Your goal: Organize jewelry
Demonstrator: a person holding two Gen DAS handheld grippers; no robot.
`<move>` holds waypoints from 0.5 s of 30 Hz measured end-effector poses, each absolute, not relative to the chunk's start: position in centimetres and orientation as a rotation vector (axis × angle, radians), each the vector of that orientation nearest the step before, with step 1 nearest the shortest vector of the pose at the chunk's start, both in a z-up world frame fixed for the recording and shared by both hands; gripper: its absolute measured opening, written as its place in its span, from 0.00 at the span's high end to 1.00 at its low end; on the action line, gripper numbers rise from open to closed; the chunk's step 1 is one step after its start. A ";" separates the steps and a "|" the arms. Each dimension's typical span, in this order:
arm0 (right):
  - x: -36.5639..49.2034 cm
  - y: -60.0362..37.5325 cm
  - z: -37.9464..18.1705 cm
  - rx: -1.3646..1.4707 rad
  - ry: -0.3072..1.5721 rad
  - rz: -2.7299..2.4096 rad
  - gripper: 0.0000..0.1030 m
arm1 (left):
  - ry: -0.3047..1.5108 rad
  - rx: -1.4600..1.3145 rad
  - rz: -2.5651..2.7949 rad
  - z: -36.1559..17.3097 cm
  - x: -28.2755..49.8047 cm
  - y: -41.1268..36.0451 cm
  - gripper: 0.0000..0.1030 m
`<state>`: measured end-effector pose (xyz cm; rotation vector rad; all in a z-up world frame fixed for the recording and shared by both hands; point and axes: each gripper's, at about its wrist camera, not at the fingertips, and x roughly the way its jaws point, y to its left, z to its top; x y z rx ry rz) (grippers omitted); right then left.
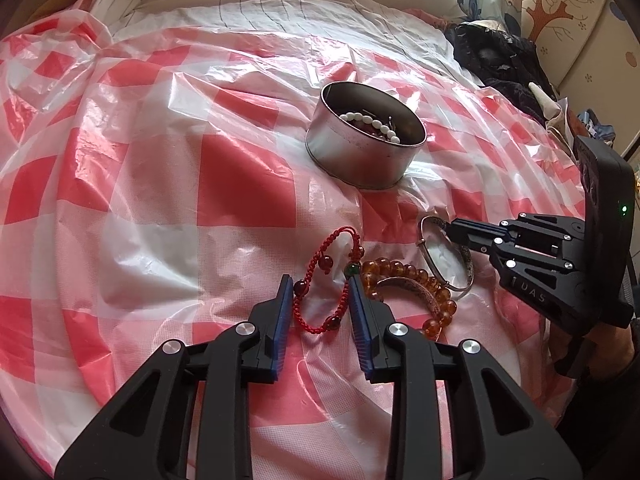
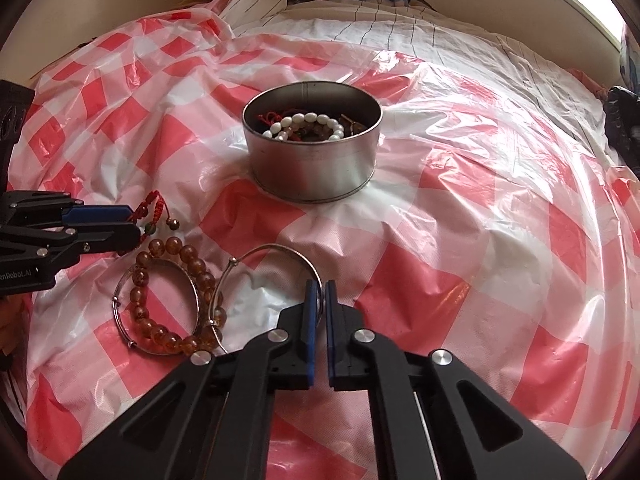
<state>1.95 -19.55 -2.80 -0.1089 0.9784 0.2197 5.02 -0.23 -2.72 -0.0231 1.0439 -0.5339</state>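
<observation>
A round metal tin [image 1: 362,148] [image 2: 312,160] sits on the checked plastic sheet and holds a white bead bracelet [image 2: 308,124] and other jewelry. My left gripper [image 1: 319,282] [image 2: 136,222] is open, its fingers on either side of a red cord bracelet [image 1: 320,280] [image 2: 154,210] lying on the sheet. My right gripper [image 2: 319,286] [image 1: 450,234] is shut on the rim of a thin silver bangle [image 2: 276,252] [image 1: 436,258]. An amber bead bracelet [image 1: 416,284] [image 2: 176,300] and a second silver bangle [image 2: 160,304] [image 1: 404,286] lie overlapping between the grippers.
The red-and-white plastic sheet [image 1: 200,184] [image 2: 480,240] covers a bed with striped bedding [image 2: 360,28] behind. Dark clothing [image 1: 496,56] lies piled at the far right edge near a wall.
</observation>
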 end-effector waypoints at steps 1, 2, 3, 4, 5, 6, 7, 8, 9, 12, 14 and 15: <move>1.9 -19.6 -2.7 -0.107 0.976 0.219 0.96 | 1.044 -0.022 -0.534 -2.7 5.0 -0.3 0.74; 1.9 -19.6 -2.7 -0.108 0.977 0.220 0.96 | 1.044 -0.022 -0.534 -2.7 5.0 -0.3 0.74; 1.9 -19.6 -2.7 -0.107 0.978 0.220 0.96 | 1.045 -0.022 -0.534 -2.7 5.1 -0.3 0.74; 2.0 -19.7 -2.7 -0.099 0.985 0.220 0.96 | 1.044 -0.023 -0.534 -2.7 5.0 -0.3 0.74; 2.1 -19.8 -2.8 -0.090 0.994 0.223 0.96 | 1.045 -0.023 -0.534 -2.7 5.1 -0.3 0.74; 2.2 -19.9 -2.9 -0.077 1.001 0.228 0.96 | 1.045 -0.024 -0.534 -2.7 5.1 -0.3 0.74; 2.2 -19.9 -3.0 -0.071 1.005 0.228 0.95 | 1.045 -0.024 -0.534 -2.7 5.1 -0.3 0.74; 2.2 -19.9 -3.0 -0.069 1.007 0.229 0.91 | 1.046 -0.024 -0.534 -2.7 5.1 -0.3 0.74; 2.2 -19.9 -3.0 -0.065 1.007 0.230 0.78 | 1.046 -0.023 -0.534 -2.7 5.1 -0.3 0.74; 2.0 -19.6 -3.1 -0.075 1.003 0.238 0.67 | 1.047 -0.024 -0.535 -2.7 5.1 -0.2 0.74; 2.0 -19.5 -3.2 -0.080 1.006 0.246 0.71 | 1.047 -0.023 -0.535 -2.7 5.1 -0.2 0.74; 2.0 -19.4 -3.3 -0.082 1.007 0.250 0.77 | 1.047 -0.022 -0.535 -2.7 5.1 -0.3 0.74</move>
